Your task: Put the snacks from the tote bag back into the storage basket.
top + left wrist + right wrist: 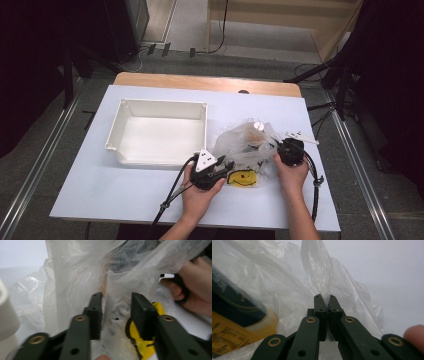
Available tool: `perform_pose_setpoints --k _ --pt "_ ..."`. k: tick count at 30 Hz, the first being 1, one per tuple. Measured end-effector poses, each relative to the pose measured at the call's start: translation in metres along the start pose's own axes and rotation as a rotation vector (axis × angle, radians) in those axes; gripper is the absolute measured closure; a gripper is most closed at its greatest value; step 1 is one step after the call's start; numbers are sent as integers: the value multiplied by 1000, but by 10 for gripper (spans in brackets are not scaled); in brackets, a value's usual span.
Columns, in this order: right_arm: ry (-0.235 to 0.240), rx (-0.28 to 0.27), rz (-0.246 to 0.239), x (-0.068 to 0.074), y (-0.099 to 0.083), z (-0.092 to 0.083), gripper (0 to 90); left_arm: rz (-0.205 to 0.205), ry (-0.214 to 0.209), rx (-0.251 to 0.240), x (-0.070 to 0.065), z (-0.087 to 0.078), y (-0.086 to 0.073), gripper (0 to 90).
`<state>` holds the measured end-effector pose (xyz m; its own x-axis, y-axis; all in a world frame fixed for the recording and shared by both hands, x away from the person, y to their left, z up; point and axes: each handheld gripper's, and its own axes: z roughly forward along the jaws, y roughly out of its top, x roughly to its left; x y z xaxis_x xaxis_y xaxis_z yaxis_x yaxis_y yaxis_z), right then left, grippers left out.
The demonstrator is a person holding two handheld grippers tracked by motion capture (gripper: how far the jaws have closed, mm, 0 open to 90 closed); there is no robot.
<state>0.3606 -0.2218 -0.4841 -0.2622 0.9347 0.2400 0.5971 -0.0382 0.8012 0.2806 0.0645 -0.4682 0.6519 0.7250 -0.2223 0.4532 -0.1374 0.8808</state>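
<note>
Our right gripper [325, 303] pinches a fold of the clear plastic bag [317, 272]; our left gripper [117, 315] stands half open, the bag's film between its jaws.

We can read no words or numbers; small print on the yellow-labelled jar [234, 332] inside the plastic bag [287, 290] stays blurred.
</note>
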Motion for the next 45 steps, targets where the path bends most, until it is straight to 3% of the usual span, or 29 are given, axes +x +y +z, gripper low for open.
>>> perform_pose_setpoints --k 1,6,7,9,12,14,15,16,17,18,19,21,22,24,25,27,29,30,31,32,33,34,38,45 --pt "8 -11 -13 1 -1 -1 892 -32 -35 -9 -1 -8 4 514" --pt "26 -65 -35 2 -4 -5 878 -17 -35 -24 -7 -22 15 309" --pt "33 -96 -28 2 -5 -8 876 -10 -30 -36 -9 -28 22 287" --pt "40 -86 -29 2 -5 -7 871 -13 -27 -48 -10 -32 26 236" --pt "49 -83 -36 3 -6 -8 864 -5 -34 -110 -18 -47 51 196" --pt "47 -88 -47 4 -6 -8 861 3 -35 -120 -20 -50 56 191" --pt "49 -90 -49 4 -6 -8 861 20 -44 -142 -26 -55 70 183" --pt "49 -90 -49 4 -6 -8 861 20 -44 -142 -26 -55 70 180" --pt "52 -87 -44 4 -6 -9 854 44 -48 -158 -31 -56 82 180" --pt "52 -87 -44 4 -6 -9 854 44 -48 -158 -31 -56 82 180" --pt "59 -88 -42 4 -6 -9 847 65 -45 -157 -36 -53 93 180" --pt "62 -89 -44 3 -6 -9 845 76 -41 -146 -37 -49 97 178" --pt "65 -90 -43 4 -6 -9 843 83 -39 -110 -37 -36 101 176" --pt "67 -91 -44 4 -6 -9 841 77 -35 -91 -36 -30 101 182" --pt "73 -94 -43 3 -6 -10 838 63 -27 -63 -32 -17 98 286" --pt "81 -97 -40 2 -6 -10 835 46 -11 -51 -29 -11 96 421" --pt "92 -100 -30 1 -6 -10 828 41 37 -14 -22 3 87 592" --pt "94 -100 -25 0 -6 -11 828 41 37 -14 -22 3 87 672" --pt "94 -100 -26 0 -6 -11 828 32 36 17 -16 12 79 748" --pt "94 -100 -26 0 -6 -11 828 32 36 17 -16 12 79 789" --pt "95 -99 -25 0 -6 -10 829 12 38 42 -11 19 69 827" --pt "95 -99 -25 0 -6 -10 829 12 38 42 -11 19 69 860" --pt "94 -99 -25 0 -6 -10 830 16 98 104 -4 28 38 900" --pt "95 -101 -29 1 -6 -10 828 53 108 185 -7 37 10 900"
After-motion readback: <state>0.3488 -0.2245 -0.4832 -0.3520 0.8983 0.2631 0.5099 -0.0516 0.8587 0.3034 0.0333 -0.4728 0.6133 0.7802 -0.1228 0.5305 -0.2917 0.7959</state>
